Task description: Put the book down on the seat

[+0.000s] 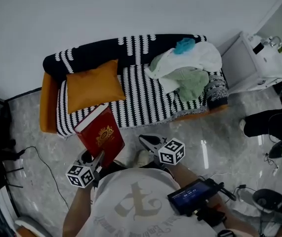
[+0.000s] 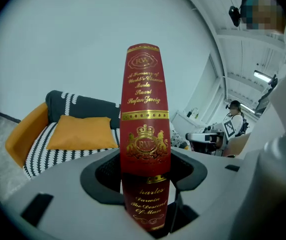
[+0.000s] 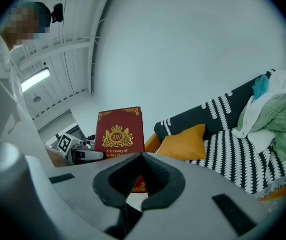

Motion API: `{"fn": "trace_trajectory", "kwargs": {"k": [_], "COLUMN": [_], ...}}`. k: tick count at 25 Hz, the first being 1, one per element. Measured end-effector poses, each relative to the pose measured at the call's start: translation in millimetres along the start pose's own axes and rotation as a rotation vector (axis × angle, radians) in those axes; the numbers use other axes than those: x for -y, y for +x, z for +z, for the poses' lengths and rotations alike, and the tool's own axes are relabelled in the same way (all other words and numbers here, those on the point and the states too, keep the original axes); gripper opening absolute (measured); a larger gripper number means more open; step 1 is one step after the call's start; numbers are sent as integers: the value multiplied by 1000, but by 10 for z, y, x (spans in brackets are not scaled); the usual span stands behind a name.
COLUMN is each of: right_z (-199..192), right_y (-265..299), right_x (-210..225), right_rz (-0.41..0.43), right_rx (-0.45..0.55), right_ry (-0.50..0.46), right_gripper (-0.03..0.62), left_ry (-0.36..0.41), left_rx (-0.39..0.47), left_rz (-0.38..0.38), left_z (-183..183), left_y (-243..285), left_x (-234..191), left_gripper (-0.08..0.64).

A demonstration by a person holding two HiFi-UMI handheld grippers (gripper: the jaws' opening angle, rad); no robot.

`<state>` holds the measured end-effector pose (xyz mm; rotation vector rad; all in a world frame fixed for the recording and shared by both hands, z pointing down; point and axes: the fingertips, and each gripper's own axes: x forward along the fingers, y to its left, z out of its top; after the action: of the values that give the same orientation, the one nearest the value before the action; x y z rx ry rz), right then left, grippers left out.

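1 red book [image 2: 145, 129] was clamped across its covers by left gripper [image 1: 99, 159] | long axis stood upright, top tipped toward striped sofa seat [image 1: 141, 100] | hung just before orange cushion [image 1: 94, 85] | right gripper [image 1: 146, 142] had jaws together, empty

The person wears a pale grey short-sleeved T-shirt [image 1: 112, 194] printed with a large, faded grey emblem [image 1: 133, 204] and arched lettering below it. Just right of the emblem is a black device [image 1: 192, 196] with a lit blue screen. Up and to the left of the emblem is the left gripper [image 1: 101, 157], above it the right gripper [image 1: 143, 140]. Both have light grey bodies with black textured jaw linings. Each carries a white cube [image 1: 172, 151] bearing black square markers.
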<state>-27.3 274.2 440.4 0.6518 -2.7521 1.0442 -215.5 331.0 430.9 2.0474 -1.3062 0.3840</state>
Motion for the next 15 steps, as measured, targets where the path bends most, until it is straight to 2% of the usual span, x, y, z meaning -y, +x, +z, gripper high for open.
{"fn": "trace_trajectory", "kwargs": {"k": [6, 15], "right_z": [261, 514], "right_y": [-69, -8], "right_x": [189, 506], "right_rz": [-9, -88], "right_rx": [52, 73], "right_ry": [18, 46], "right_gripper": [14, 14], "left_ry": [-17, -20], "left_rx": [24, -4], "left_rz": [6, -94], "left_z": [243, 481], "left_y": [176, 742], "left_x": [5, -59], "left_gripper": [242, 242]}}
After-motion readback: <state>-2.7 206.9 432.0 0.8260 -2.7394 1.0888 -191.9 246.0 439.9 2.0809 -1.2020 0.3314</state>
